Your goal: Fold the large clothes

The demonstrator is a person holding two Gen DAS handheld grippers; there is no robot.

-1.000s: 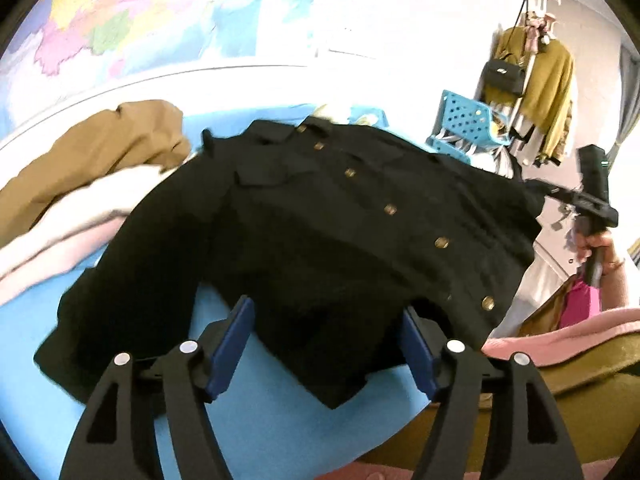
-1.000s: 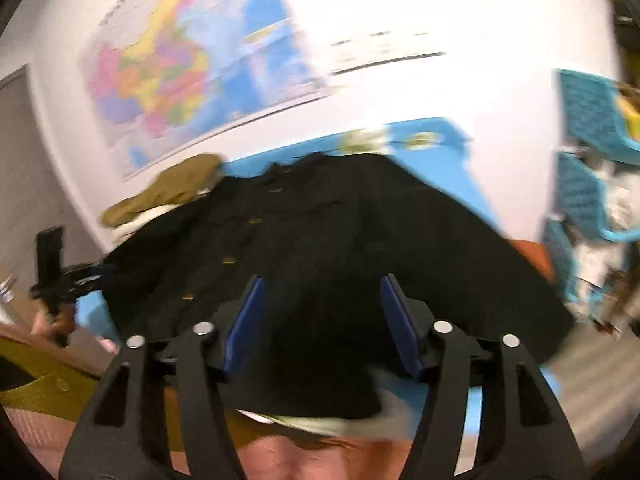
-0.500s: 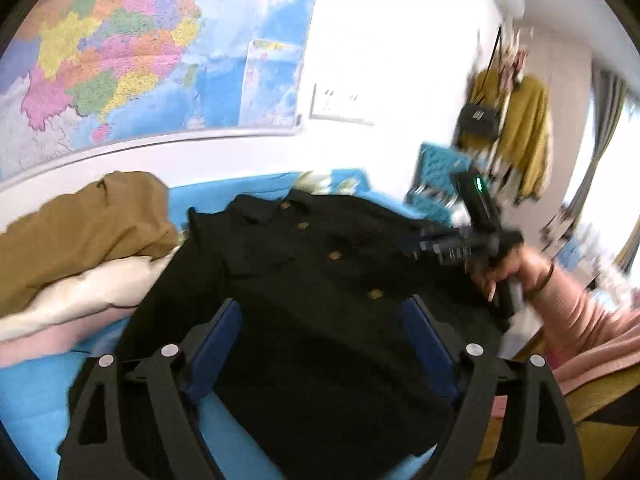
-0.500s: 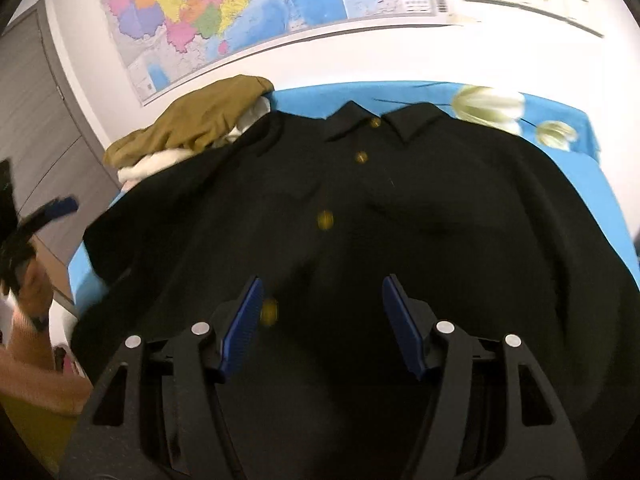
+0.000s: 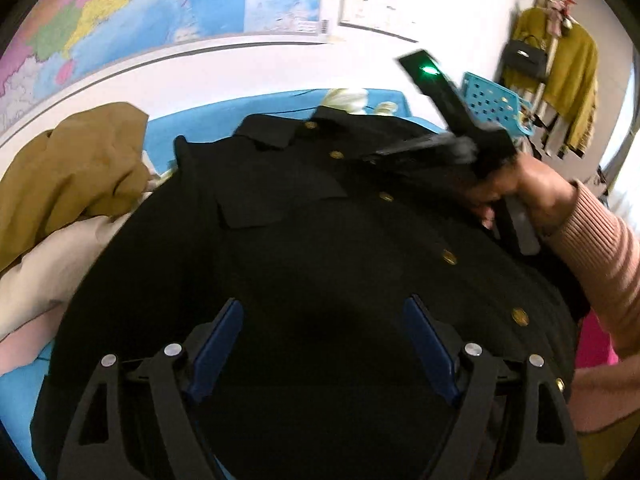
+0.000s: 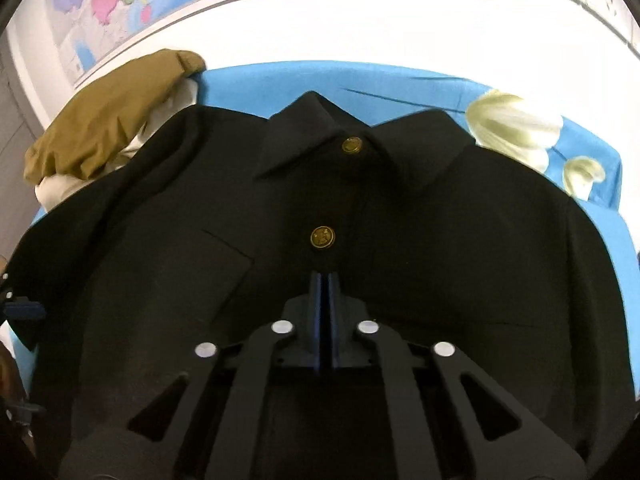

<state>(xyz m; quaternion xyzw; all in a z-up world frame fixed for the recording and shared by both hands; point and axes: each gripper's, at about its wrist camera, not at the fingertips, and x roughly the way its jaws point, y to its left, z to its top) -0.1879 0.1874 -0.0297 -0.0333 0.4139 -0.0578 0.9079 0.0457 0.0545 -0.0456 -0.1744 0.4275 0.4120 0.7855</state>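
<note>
A black jacket (image 5: 320,240) with gold buttons lies face up and buttoned on a blue sheet (image 5: 208,128), collar toward the wall. My left gripper (image 5: 323,304) hovers open over the jacket's lower front, with nothing between its blue pads. In the right wrist view my right gripper (image 6: 324,276) is shut, its tips on the jacket (image 6: 460,240) at the button line, just below the second button. No cloth shows between the pads. In the left wrist view a hand (image 5: 528,188) in a pink sleeve holds the right gripper (image 5: 400,152) over the chest.
A tan garment (image 5: 80,168) and cream and pink clothes (image 5: 52,264) are piled left of the jacket. A wall with a map stands behind the bed. A blue crate (image 5: 492,100) and a rack of mustard clothes (image 5: 572,72) are at the right.
The right gripper swung in from the jacket's right side to its chest and closed its jaws. The left gripper moved forward over the jacket's lower front and stayed open.
</note>
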